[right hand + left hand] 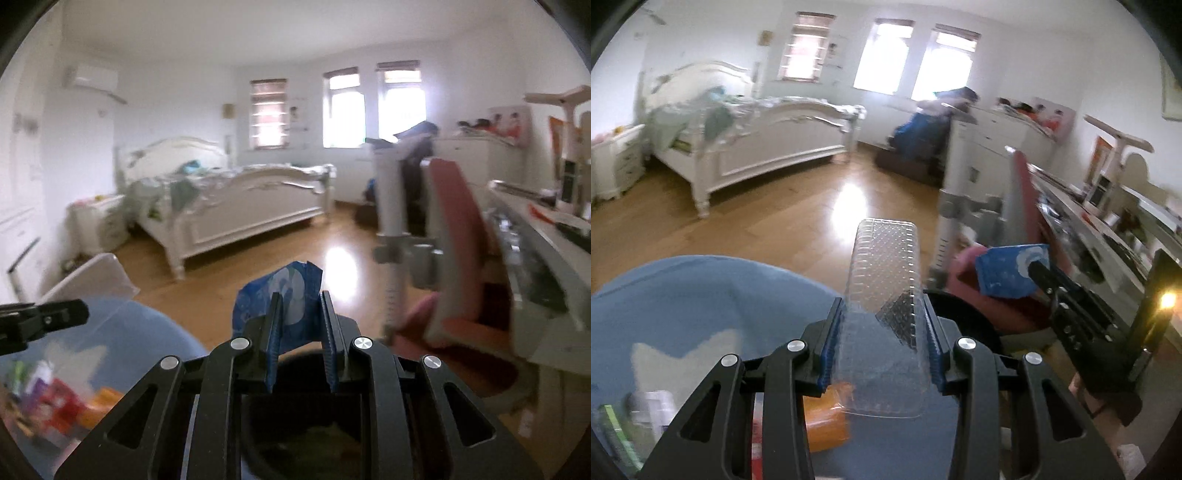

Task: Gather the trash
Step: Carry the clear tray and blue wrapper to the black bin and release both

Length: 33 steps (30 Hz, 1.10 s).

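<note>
Bedroom scene, both wrist views blurred. Left to right in the left wrist view: white nightstand (618, 162) at far left, white bed (757, 136) with rumpled bedding, wood floor (798, 218) with window glare, dark pile of clothes or bags (923, 144) under the windows, white dresser (1008, 140), red chair (1019, 206), cluttered desk (1115, 236) along the right edge.

Bottom left: blue trash bag (683, 295), open, with mixed litter inside, incl. an orange piece (827, 424) and a green packet (613, 432); contents too blurred to name further.

Left gripper (882, 332) is clamped on a clear embossed plastic tray (886, 266); blue pads press both long sides, tray sticks up and forward past the fingertips, held just above the bag's right side.

Right of it, the right gripper (1038, 264) enters from the lower right, its fingers pinching a blue wrapper (1008, 269), in front of the red chair seat.

Right wrist view: left gripper's finger tip (62, 315) at far left above the blue bag (122, 343); colourful litter (55, 402) in it. Centre: right gripper (301, 314) with jaws nearly closed on the crumpled blue wrapper (284, 295), which has a white round print and pokes up between the pads. A dark round bin (306, 424) sits directly below this gripper; its contents are unclear. Right side: red chair (458, 236) and desk (546, 258).
</note>
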{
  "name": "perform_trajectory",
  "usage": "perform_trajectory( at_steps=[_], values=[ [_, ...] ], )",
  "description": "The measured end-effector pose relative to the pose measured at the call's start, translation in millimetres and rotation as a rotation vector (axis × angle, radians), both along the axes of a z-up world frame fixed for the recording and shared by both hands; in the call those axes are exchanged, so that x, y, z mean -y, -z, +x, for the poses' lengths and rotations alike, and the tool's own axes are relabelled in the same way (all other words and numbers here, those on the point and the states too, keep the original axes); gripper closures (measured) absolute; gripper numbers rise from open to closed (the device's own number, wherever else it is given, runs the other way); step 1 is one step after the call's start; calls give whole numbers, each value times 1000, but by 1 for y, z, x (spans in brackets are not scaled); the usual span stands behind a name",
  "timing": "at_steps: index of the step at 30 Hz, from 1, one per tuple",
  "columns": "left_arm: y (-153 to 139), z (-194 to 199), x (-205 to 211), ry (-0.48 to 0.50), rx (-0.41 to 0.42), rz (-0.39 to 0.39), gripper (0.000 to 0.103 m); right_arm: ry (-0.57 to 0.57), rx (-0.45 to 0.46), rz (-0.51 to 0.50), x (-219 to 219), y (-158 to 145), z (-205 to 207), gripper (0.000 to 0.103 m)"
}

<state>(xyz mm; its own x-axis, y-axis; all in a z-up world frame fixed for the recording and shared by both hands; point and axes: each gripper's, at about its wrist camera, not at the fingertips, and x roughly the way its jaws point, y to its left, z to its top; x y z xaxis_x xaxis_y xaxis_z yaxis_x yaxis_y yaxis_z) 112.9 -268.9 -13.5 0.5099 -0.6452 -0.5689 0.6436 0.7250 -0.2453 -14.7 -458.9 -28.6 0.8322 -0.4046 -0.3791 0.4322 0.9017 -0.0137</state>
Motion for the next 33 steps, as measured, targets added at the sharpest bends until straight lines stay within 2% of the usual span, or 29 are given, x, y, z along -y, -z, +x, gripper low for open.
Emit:
perform_trajectory(
  at_steps=[5, 13, 22, 30, 33],
  values=[
    [17, 1, 44, 91, -44, -26, 64, 53, -41, -19, 27, 23, -13, 82],
    [46, 1, 97, 181, -99, -4, 64, 115, -110, 20, 70, 65, -22, 82],
    [65, 9, 120, 195, -139, 39, 64, 120, -139, 69, 80, 87, -18, 82],
    [73, 11, 133, 202, -157, 56, 63, 118, -153, 87, 79, 92, -12, 82],
    [73, 15, 139, 202, -160, 56, 59, 109, -163, 91, 80, 93, -7, 79]
  ],
)
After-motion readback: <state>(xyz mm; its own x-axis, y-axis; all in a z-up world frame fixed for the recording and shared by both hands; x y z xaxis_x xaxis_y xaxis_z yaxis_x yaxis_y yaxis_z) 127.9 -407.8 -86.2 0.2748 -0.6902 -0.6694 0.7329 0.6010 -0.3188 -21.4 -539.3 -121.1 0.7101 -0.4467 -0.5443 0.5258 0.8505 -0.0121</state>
